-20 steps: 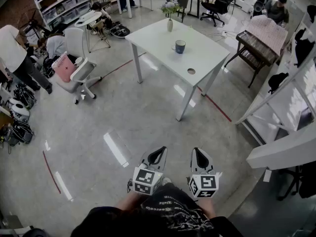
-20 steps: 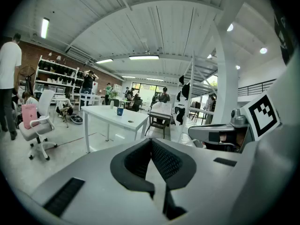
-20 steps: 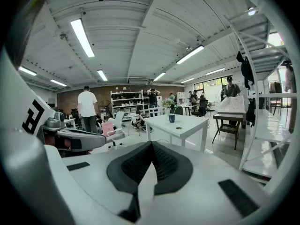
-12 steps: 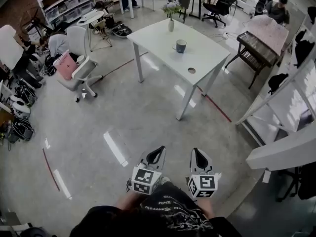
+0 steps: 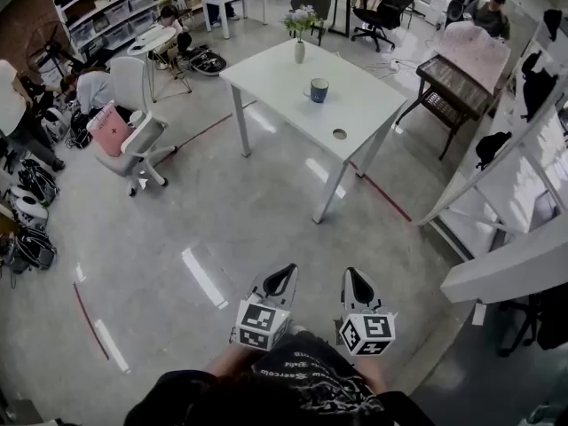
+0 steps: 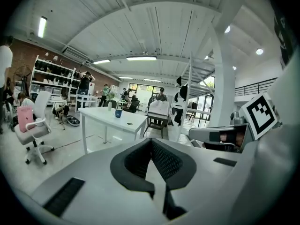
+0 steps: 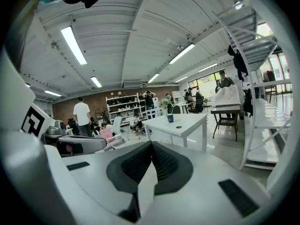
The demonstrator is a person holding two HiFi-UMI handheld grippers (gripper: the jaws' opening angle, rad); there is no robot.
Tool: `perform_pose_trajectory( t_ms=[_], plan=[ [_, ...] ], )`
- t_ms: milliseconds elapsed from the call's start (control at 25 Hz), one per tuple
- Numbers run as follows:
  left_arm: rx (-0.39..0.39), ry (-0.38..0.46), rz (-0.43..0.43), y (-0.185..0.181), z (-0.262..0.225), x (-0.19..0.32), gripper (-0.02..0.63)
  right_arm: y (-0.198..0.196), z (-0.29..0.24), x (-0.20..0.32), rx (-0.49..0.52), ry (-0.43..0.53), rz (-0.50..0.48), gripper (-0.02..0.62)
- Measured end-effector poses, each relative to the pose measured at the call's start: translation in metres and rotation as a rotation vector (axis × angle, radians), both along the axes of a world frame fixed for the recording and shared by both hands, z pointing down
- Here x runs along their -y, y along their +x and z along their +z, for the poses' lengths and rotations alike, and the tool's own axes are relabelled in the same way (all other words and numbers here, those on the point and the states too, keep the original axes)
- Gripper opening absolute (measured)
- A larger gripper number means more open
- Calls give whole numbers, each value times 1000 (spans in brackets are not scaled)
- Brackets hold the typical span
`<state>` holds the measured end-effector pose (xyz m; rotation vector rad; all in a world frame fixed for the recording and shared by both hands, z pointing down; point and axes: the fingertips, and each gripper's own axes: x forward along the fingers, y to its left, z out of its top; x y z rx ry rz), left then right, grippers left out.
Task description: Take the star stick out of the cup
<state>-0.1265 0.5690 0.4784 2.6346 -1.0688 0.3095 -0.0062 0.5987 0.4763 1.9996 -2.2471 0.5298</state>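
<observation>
Well short of the table (image 5: 275,80), over bare floor, my left tongs (image 5: 281,280) and right tongs (image 5: 355,283) are both closed tight on nothing. Only the head view shows them side by side. The blue cup (image 5: 319,90) stands mid-table, and any star stick in it is too small to make out. A flower vase (image 5: 300,50) stands at the table's far edge.
</observation>
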Motion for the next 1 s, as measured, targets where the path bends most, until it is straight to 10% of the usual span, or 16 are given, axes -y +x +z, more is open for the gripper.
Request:
perform_pose_trajectory(
  t_ms=[520,1000],
  plan=[
    [-42,-2,28,-43,5,106,20,-40,18,98,4,-18,43,9],
    [-81,-12,-11,13,20,238,20,26,29,246,-5,3,-23,9]
  ],
)
